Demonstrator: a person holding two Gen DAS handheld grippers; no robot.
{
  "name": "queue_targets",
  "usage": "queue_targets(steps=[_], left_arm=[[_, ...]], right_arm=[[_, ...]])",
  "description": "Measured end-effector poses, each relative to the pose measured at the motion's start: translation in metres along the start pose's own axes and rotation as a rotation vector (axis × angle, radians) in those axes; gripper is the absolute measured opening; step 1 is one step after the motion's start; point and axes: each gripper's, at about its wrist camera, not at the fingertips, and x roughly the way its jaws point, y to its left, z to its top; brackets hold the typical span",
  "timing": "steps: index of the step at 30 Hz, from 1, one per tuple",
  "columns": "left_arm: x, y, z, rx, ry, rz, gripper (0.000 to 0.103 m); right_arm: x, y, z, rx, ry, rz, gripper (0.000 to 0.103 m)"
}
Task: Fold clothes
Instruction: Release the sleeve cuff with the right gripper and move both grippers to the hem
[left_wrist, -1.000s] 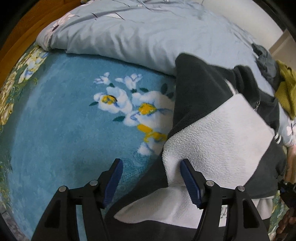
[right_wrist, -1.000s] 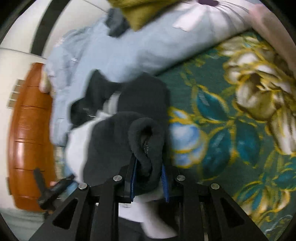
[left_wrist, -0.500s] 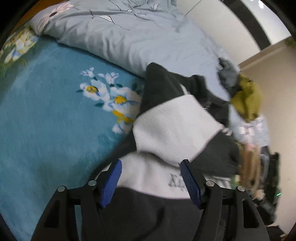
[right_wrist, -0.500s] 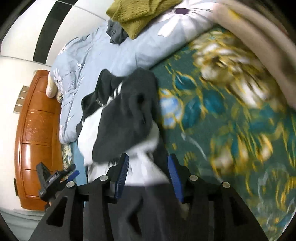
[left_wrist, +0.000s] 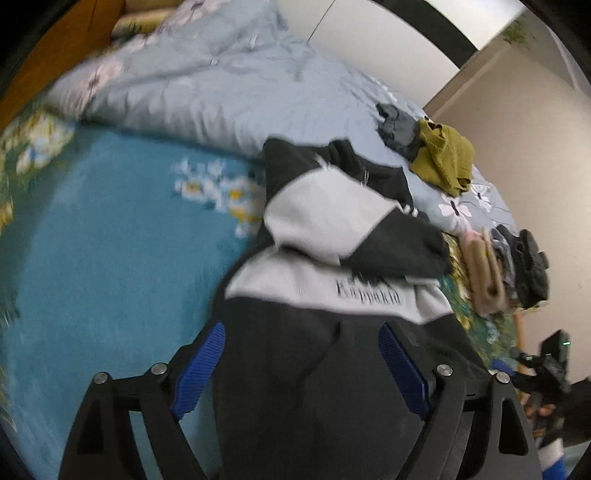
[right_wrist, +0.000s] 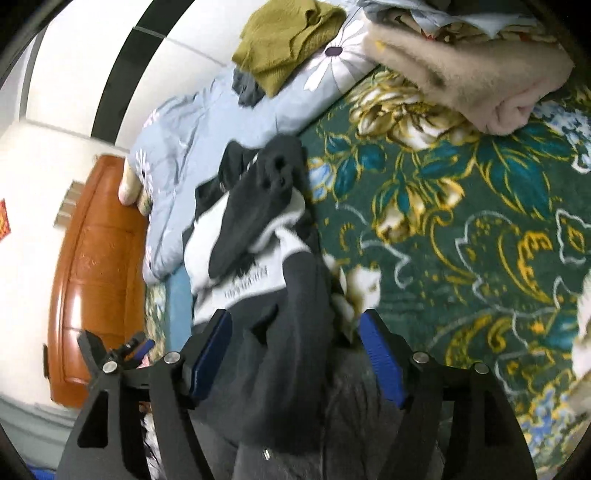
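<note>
Left wrist view: the left gripper (left_wrist: 301, 363) and right gripper (right_wrist: 295, 356) are wide apart, holding nothing. The jacket (left_wrist: 332, 229) sleeves lie loose on top. A bump could make them slide off.

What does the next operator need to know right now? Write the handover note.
Left gripper: open, nothing held, over the jacket's dark hem.
Right gripper: open, nothing held, over the same hem.
Black-and-white fleece jacket: on the floral bedspread, both sleeves folded across the chest.
Folded pile: at the bed's far end.
Left: fold the body up, then stack it.
</note>
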Motion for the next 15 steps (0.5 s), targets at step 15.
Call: queue_targets(steps=[15], left_arm=[[0.018, 0.060, -0.064, -0.302, 0.190, -0.135, 0.086]], right_arm=[[0.013, -0.041, -0.030, 0.193, 0.095, 0.091, 0.046]])
